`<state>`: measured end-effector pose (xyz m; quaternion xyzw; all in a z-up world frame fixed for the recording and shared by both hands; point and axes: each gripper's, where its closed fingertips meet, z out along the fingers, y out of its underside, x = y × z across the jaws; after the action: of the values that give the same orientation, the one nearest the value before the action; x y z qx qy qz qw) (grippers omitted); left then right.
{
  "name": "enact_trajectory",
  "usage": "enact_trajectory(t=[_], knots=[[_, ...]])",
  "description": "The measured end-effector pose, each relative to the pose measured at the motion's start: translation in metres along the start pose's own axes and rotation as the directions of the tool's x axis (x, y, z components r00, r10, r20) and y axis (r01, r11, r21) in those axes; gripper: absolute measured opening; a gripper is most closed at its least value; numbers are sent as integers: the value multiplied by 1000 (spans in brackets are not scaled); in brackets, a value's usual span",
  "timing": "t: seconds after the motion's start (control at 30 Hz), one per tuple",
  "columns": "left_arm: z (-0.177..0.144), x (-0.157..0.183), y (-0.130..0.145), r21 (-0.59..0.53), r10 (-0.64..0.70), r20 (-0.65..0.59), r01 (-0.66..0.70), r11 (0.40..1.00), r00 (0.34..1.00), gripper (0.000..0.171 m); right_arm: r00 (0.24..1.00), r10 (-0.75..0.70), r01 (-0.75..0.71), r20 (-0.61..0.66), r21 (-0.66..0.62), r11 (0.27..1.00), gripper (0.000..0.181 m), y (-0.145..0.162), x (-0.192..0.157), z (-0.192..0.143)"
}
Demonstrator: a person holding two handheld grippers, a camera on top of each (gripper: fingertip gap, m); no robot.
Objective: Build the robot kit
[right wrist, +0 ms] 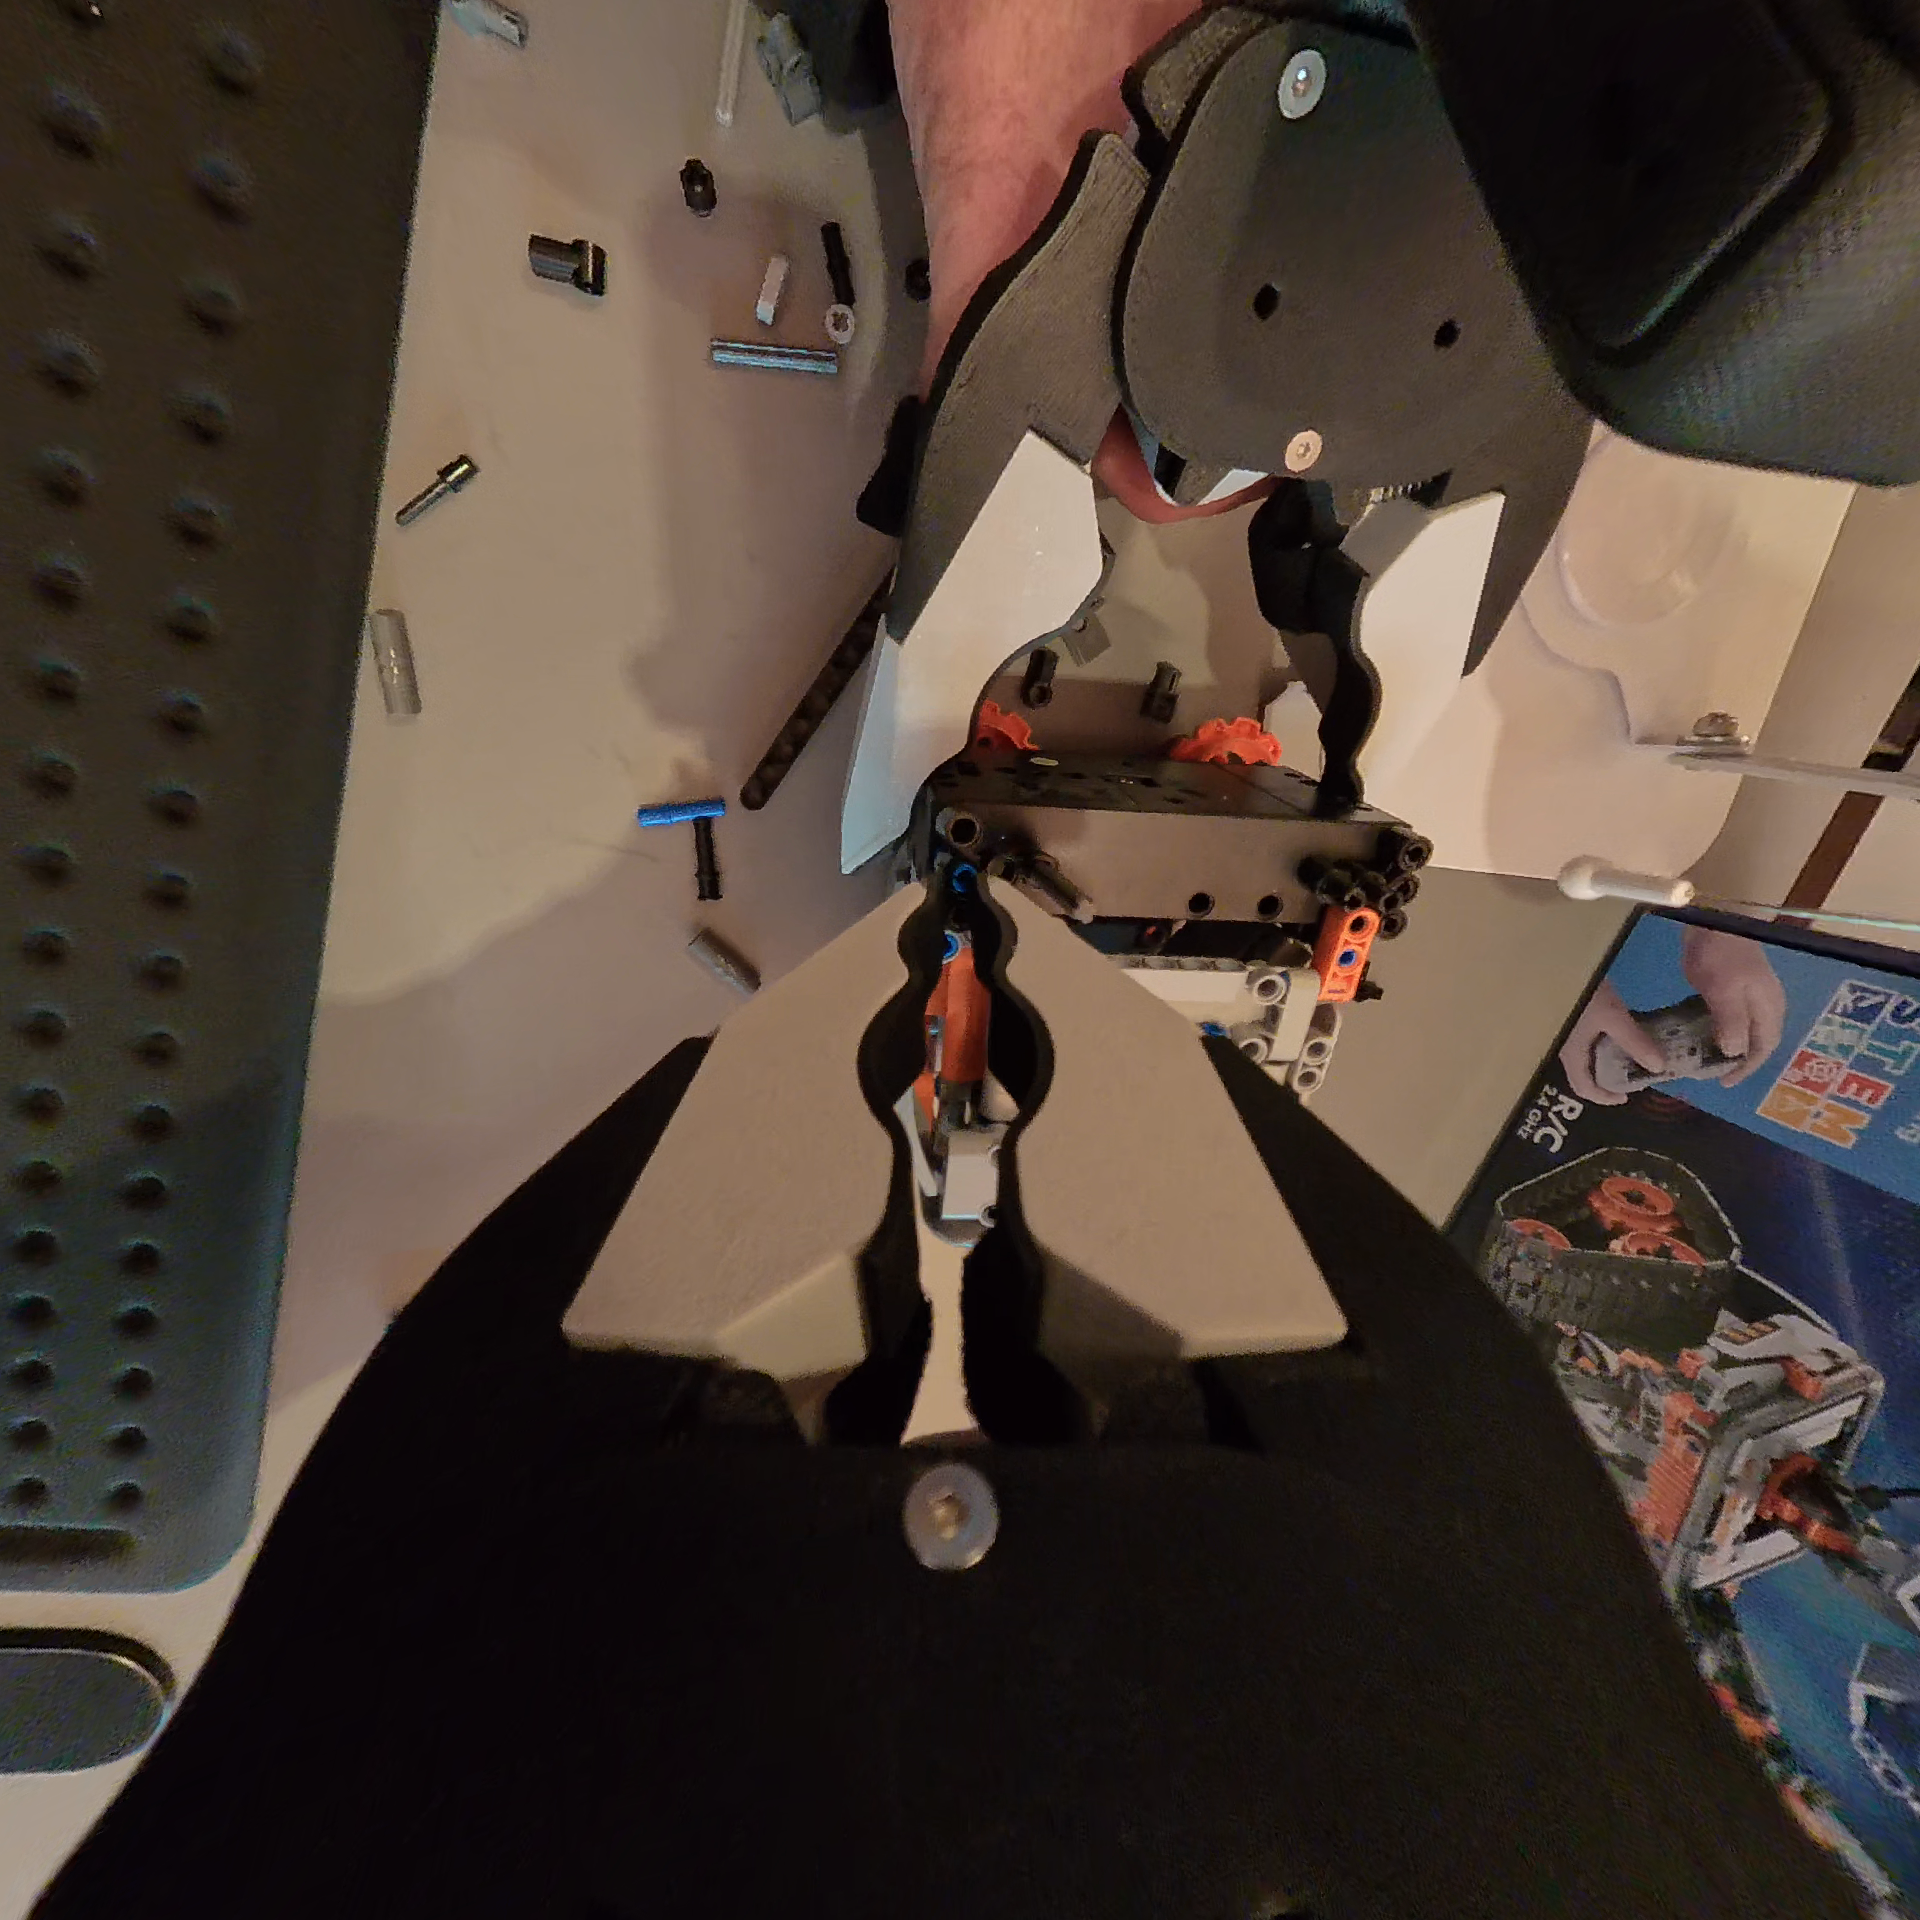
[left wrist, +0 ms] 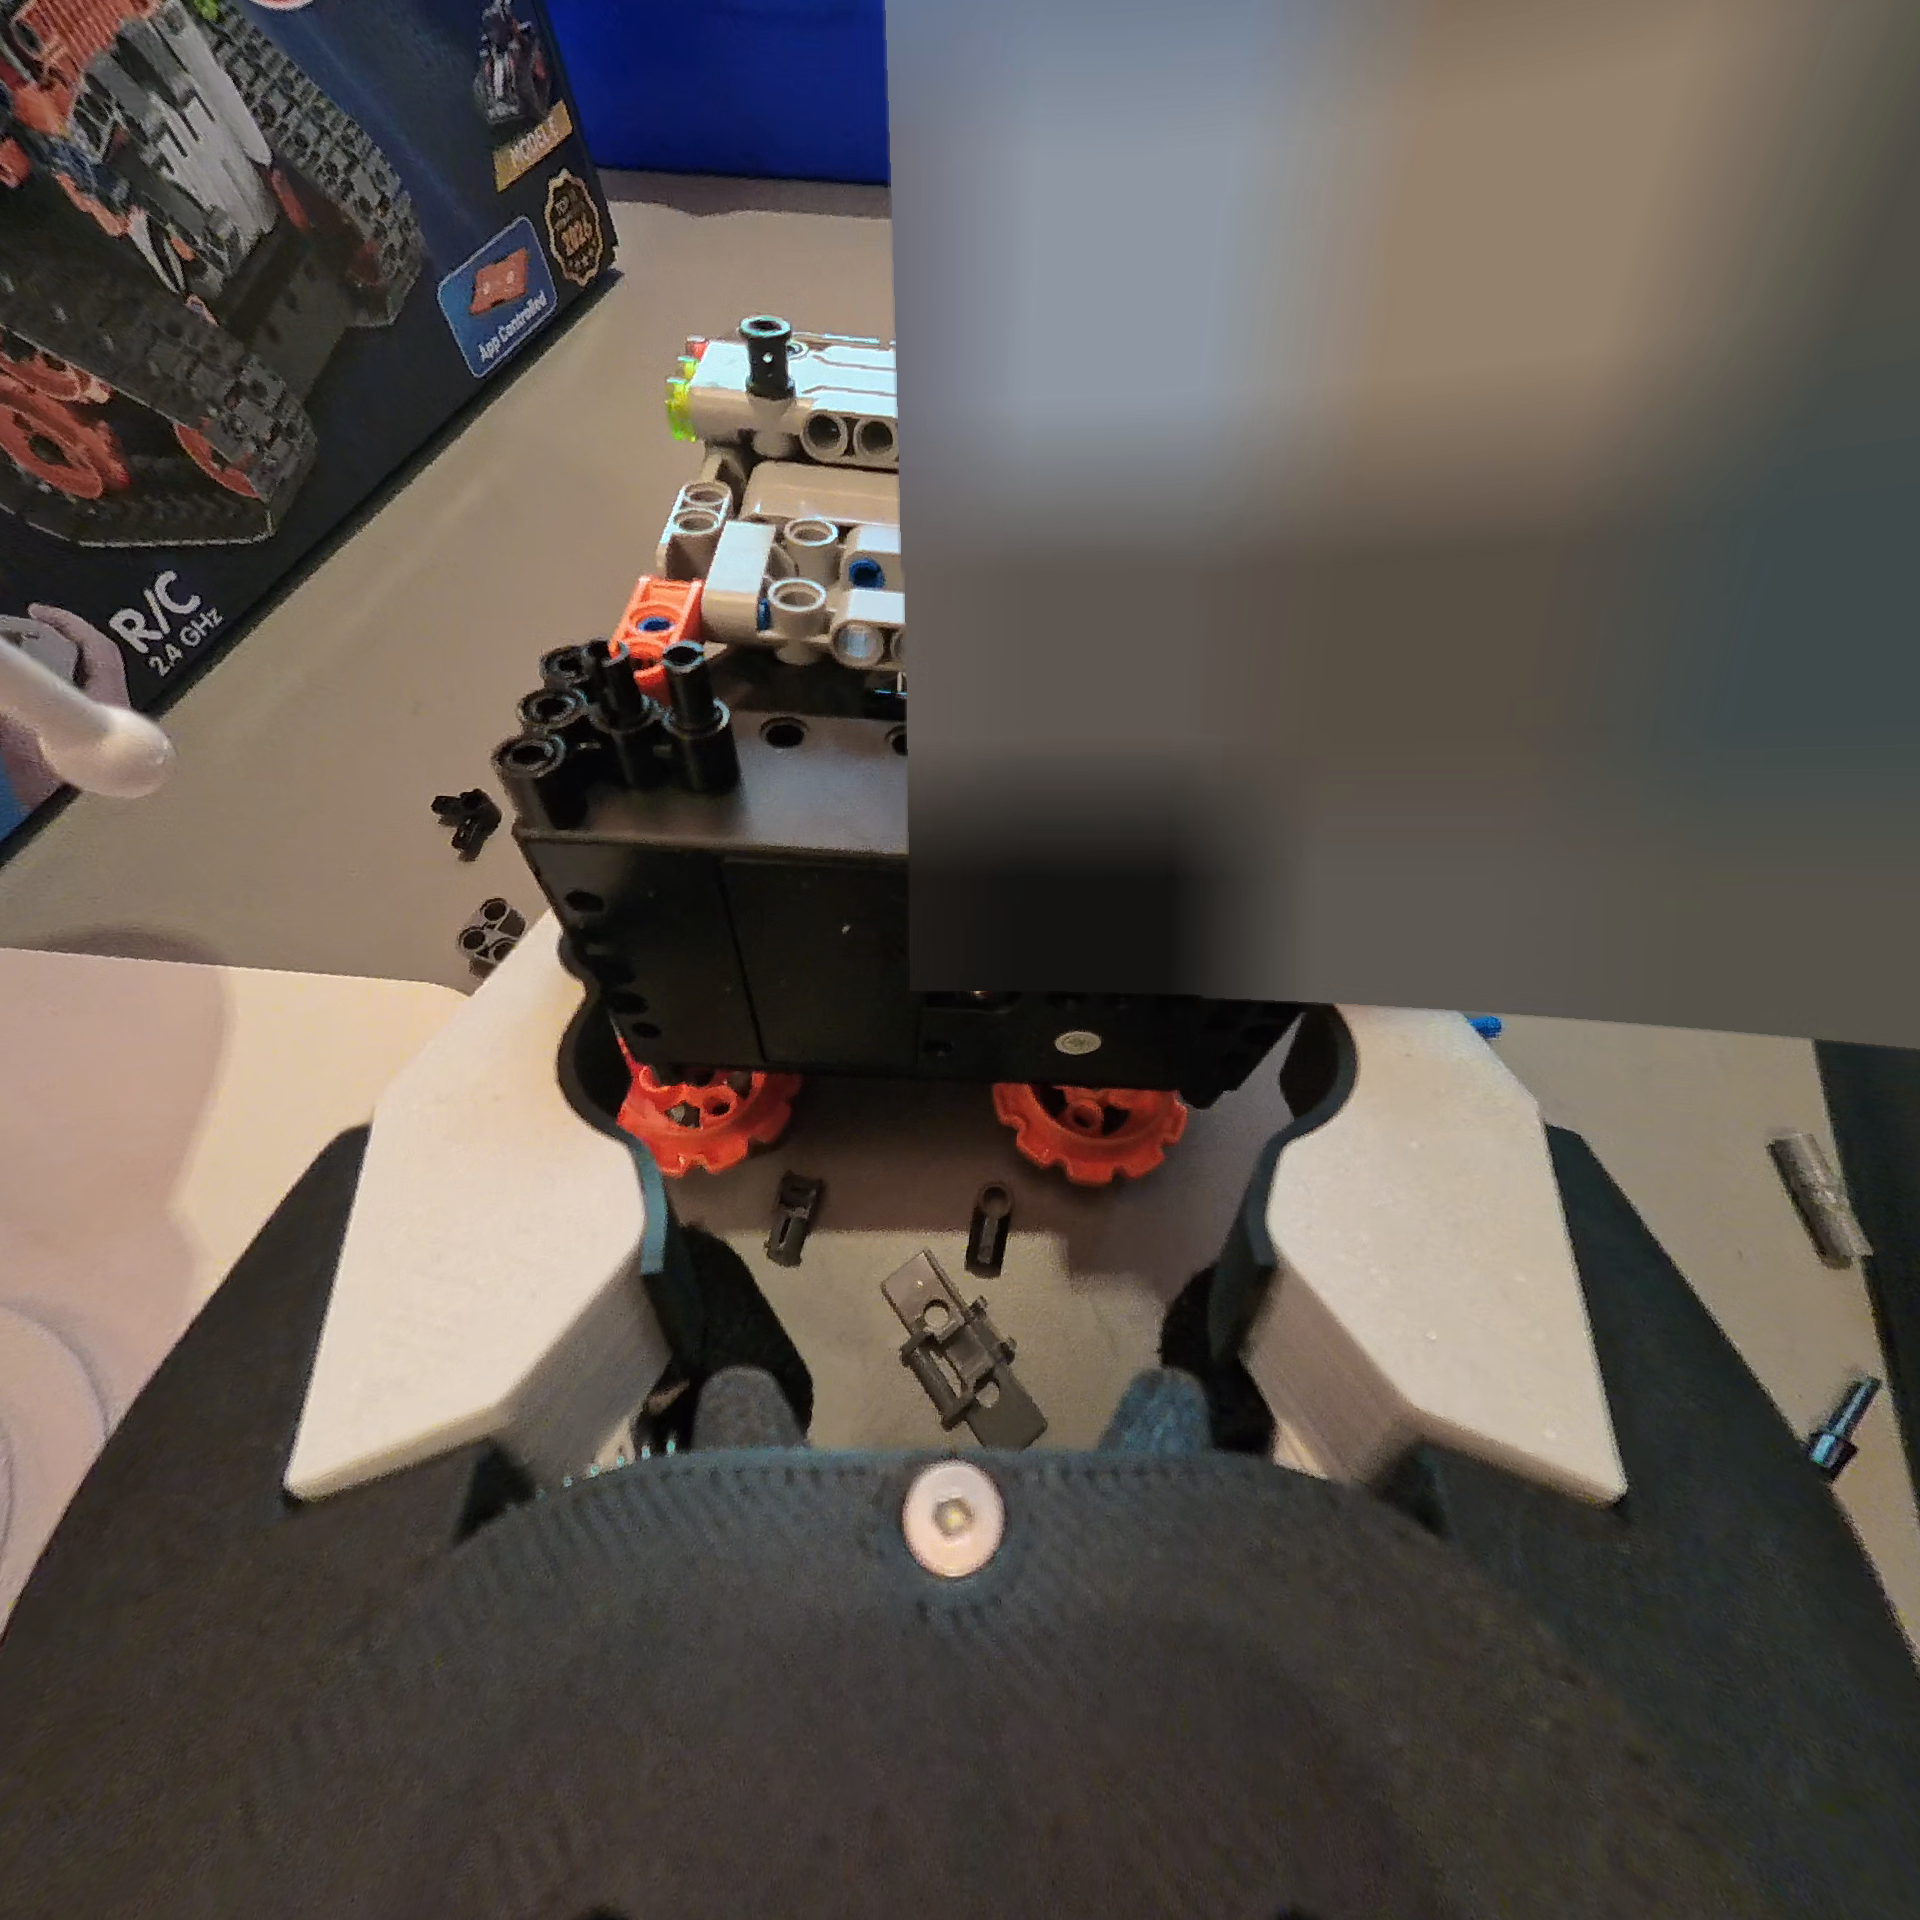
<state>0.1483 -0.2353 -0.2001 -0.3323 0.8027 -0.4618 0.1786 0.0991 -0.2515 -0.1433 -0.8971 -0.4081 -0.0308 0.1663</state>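
A brick-built model has a black box body [left wrist: 727, 935], two orange gears [left wrist: 707, 1122] underneath and grey beams [left wrist: 790, 582] on its far part. My left gripper [left wrist: 951, 1018] is closed on the black box, one finger on each side. It also shows from the front in the right wrist view [right wrist: 1127, 816], with a person's hand behind it. My right gripper [right wrist: 956, 909] is nearly closed on an orange and grey beam section [right wrist: 956, 1029] at the near end of the model [right wrist: 1143, 852]. Its tips reach the blue pins by the black box.
The printed toy box [left wrist: 208, 364] lies beside the model and also shows in the right wrist view [right wrist: 1714, 1299]. Loose parts lie on the table: a dark grey connector [left wrist: 961, 1351], black pins [left wrist: 795, 1216], a blue pin [right wrist: 681, 814], a grey axle [right wrist: 774, 356]. A dark studded mat [right wrist: 156, 727] lies at the left. My hands' fingertips stand some 7 cm from each other.
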Motion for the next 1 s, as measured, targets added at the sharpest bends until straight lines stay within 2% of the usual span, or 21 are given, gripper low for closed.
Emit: enact_trajectory(t=[0.03, 0.27, 0.73, 1.0], knots=[[0, 0, 0, -2, 1, 2, -1, 1000, 1000, 129, 1000, 17, -17, 1, 3, 1000, 2, 0, 0, -1], [0, 0, 0, 7, -3, -1, 3, 1000, 1000, 129, 998, 59, -57, -20, 64, 996, 9, 2, 3, -2], [0, -1, -1, 17, -4, -2, 4, 1000, 1000, 129, 993, 118, -121, 28, 115, 986, 4, 3, 0, -1], [0, -1, -1, 20, -4, -2, 4, 1000, 1000, 129, 995, 83, -87, 55, 76, 993, 4, 4, -1, 1]])
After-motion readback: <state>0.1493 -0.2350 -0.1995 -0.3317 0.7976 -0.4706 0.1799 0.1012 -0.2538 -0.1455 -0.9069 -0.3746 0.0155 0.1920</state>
